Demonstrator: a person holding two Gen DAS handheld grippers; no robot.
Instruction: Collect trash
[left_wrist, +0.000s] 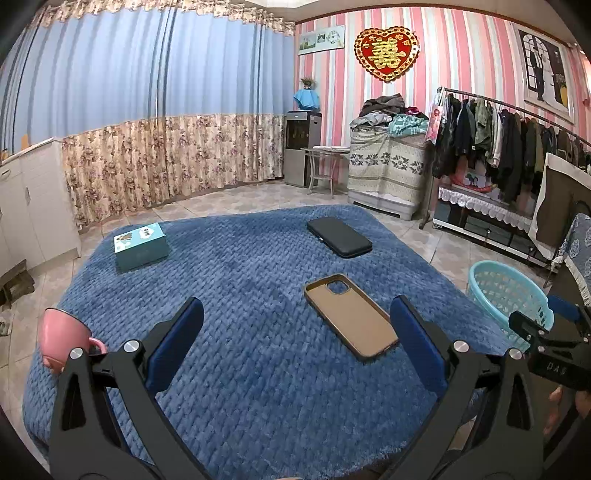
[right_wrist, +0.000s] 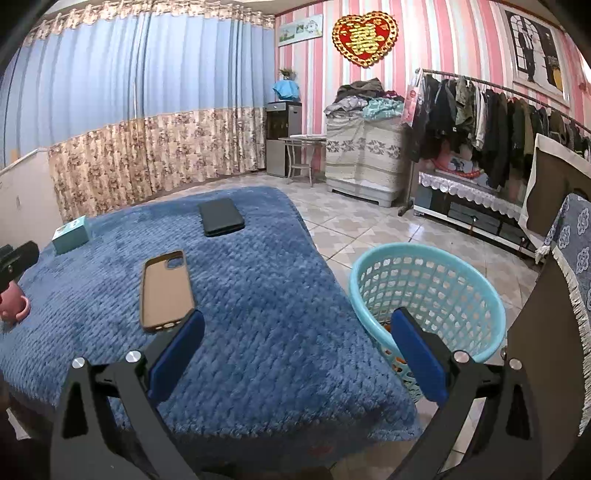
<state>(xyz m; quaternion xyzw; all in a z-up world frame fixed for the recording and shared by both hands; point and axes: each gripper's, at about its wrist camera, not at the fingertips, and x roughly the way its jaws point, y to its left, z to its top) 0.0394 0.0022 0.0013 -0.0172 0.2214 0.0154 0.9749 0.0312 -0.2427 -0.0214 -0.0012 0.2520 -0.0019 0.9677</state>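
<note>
A light blue plastic basket (right_wrist: 428, 266) stands on the floor at the right of the table; something orange shows through its mesh near the bottom. It also appears at the right edge as the basket (left_wrist: 506, 291). My left gripper (left_wrist: 295, 343) hangs open over the blue plush table cover (left_wrist: 240, 295), with nothing between its fingers. A tan phone case (left_wrist: 351, 314) lies just ahead of its right finger. My right gripper (right_wrist: 297, 350) is open and empty above the table's right edge, its right finger in front of the basket. The right gripper's body (left_wrist: 546, 343) shows at the far right.
On the cover lie a teal box (left_wrist: 142, 243), a black wallet-like case (left_wrist: 340, 236) and a pink mug (left_wrist: 62, 339) at the left edge. A clothes rack (left_wrist: 517, 147), a covered cabinet (left_wrist: 388, 166) and a water dispenser (left_wrist: 301, 147) line the far wall. Tiled floor surrounds the table.
</note>
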